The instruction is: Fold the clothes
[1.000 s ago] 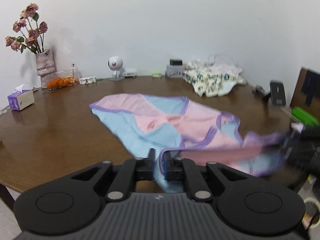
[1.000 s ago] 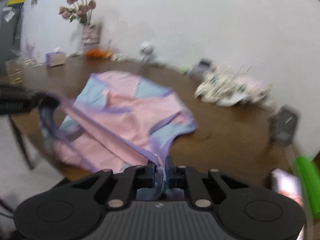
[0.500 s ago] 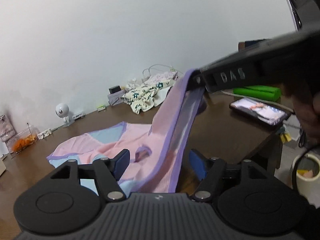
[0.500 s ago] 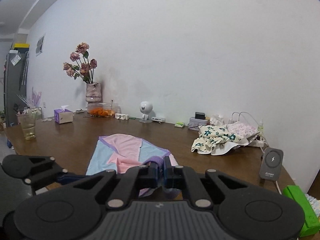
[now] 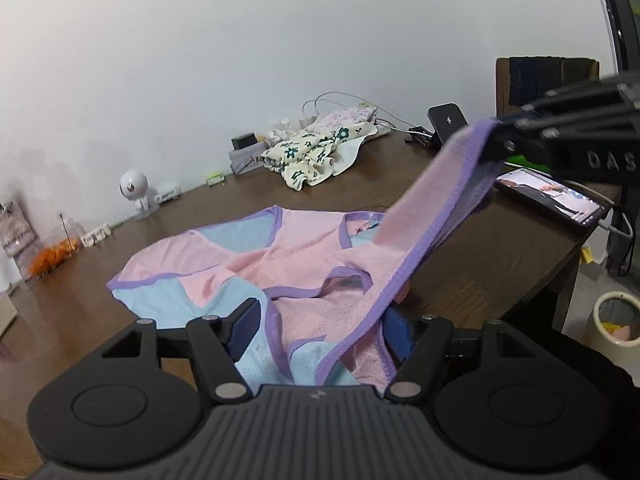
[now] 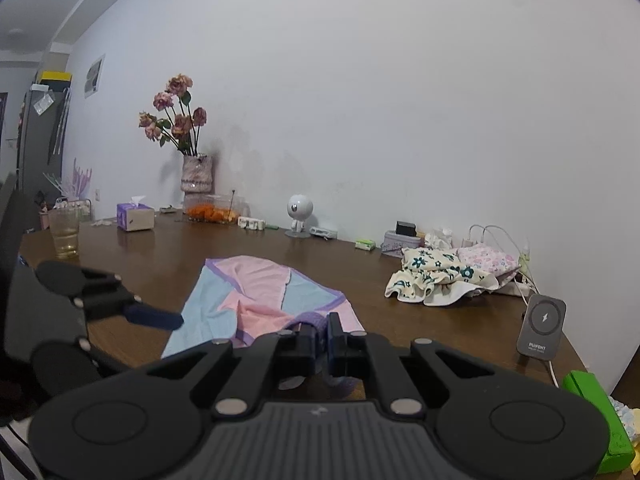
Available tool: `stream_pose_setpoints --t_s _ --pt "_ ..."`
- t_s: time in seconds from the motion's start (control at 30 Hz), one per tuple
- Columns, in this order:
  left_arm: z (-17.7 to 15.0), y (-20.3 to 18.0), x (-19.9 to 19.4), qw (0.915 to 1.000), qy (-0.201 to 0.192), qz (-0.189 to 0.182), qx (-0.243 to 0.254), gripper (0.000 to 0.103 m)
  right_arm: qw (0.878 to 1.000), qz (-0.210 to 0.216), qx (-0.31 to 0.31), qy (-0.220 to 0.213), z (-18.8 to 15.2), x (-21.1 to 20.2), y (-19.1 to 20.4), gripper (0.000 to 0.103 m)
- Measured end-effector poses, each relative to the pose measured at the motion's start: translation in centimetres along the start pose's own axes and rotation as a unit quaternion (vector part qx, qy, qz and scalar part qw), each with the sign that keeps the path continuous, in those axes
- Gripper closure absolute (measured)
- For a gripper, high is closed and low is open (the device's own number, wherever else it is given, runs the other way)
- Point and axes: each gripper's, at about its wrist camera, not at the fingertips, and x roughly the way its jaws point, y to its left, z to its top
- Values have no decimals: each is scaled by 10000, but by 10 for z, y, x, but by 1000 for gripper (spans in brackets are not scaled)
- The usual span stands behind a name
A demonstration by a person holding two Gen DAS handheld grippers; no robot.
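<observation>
Pink garment [image 5: 288, 264] lies on the counter [image 5: 460, 280]; right hand-held gripper [image 6: 323, 340] pinches its raised strap, left hand-held gripper [image 5: 320, 336] spread wide around its hem.

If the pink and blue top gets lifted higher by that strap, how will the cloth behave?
Likely very floppy: the top sags from the strap, pinched by the right hand-held gripper, down to the table. Probably light, since the thin mesh hangs without stretching. It may slide rather than snag on the smooth wood.
</observation>
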Motion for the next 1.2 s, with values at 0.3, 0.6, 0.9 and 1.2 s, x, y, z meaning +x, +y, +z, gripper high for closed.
stream_pose_setpoints --t_s 0.3,0.6,0.9,1.2 --pt "3 21 -7 9974 201 -308 -614 35 9999 77 -54 142 -7 6 -2 98" --pt "-3 31 -5 9980 375 -252 -440 35 9997 -25 -6 234 -10 9 -6 98" --pt "19 -19 -24 9963 -440 -730 88 21 9997 137 -60 185 -5 11 1 98" --pt "18 -23 0 9978 -526 -96 -380 28 9996 140 -121 200 -7 8 2 98"
